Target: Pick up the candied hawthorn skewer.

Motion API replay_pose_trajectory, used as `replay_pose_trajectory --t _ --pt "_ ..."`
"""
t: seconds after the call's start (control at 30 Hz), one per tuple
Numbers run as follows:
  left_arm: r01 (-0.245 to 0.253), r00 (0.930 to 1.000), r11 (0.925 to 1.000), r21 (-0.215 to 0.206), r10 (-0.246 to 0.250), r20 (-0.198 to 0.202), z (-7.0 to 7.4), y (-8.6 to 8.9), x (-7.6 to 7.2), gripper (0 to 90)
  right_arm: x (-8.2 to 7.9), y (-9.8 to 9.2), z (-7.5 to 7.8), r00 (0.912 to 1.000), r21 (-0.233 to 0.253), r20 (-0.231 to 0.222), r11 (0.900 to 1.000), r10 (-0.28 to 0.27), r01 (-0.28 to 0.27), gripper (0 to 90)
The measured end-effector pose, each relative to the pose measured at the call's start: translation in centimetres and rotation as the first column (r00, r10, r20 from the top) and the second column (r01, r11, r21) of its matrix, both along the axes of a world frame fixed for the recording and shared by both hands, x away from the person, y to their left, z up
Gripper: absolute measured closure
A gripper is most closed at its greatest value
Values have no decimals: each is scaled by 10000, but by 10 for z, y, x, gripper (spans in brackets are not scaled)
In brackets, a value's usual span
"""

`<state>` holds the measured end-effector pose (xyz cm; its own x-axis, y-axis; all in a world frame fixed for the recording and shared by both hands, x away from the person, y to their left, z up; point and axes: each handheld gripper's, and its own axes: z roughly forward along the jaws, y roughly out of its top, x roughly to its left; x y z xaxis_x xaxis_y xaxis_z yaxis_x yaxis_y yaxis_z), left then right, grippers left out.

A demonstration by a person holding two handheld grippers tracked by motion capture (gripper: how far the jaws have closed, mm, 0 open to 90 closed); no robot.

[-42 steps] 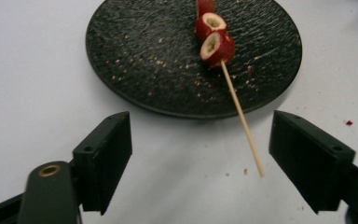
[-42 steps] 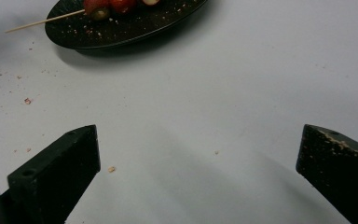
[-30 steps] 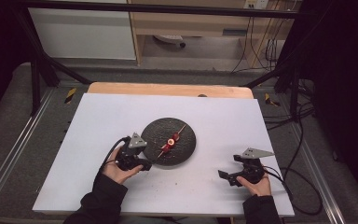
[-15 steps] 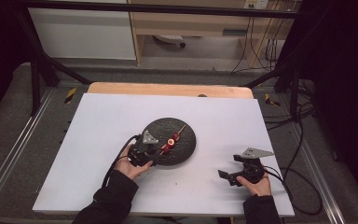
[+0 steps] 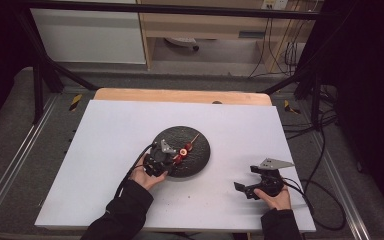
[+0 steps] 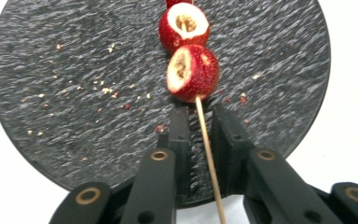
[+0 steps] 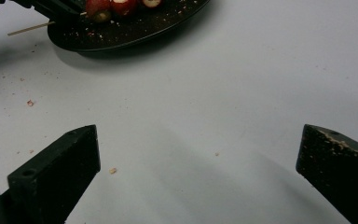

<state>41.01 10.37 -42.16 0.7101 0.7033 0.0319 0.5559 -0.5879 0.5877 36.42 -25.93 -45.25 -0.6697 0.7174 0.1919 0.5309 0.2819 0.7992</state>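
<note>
Skewer [image 6: 208, 154] lies on the dark plate [image 5: 200, 160], its bare wooden end sticking out over the near rim toward me. Three red fruits [image 6: 192, 73] are threaded on it; in my left gripper view the nearest one sits just past my jaw tips, cut face showing pale flesh, with a second one [image 6: 183, 26] right behind it. My left claw [image 6: 200, 133] has its jaws drawn in close on either side of the stick, which runs between them. A thin sliver of gap shows on each side, so I cannot tell whether I have actually pinched it yet. In the high view that claw [image 5: 161, 157] rests on the plate's left edge, beside the fruits [image 5: 182, 151].

Crumbs and red flecks are scattered over the plate's rough surface. The plate sits near the middle of the white table [image 5: 105, 140].

My right claw [image 5: 260, 185] is well apart from the plate, low over the table near its right front corner. Its jaws stand wide apart with nothing between them but bare table [image 7: 205, 140]. From there I see the plate [image 7: 135, 32] farther off, with the fruits [image 7: 116, 7] on it and the stick end [image 7: 28, 29] poking past its rim.
</note>
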Motion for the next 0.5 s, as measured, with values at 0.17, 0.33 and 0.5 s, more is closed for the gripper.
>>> replay_pose_trajectory --t 0.17,0.33,0.5 --pt "-24 10000 10000 60 24 64 0 -1 -2 844 0 0 0 10000 0 -34 10000 -3 3 6" --pt "-161 9998 9998 99 159 154 0 0 -3 876 0 0 0 10000 3 -26 10000 -7 7 6" --pt "-262 9994 9996 -119 265 239 -1 4 -5 881 0 1 -1 9999 -3 -105 10000 -15 15 6"
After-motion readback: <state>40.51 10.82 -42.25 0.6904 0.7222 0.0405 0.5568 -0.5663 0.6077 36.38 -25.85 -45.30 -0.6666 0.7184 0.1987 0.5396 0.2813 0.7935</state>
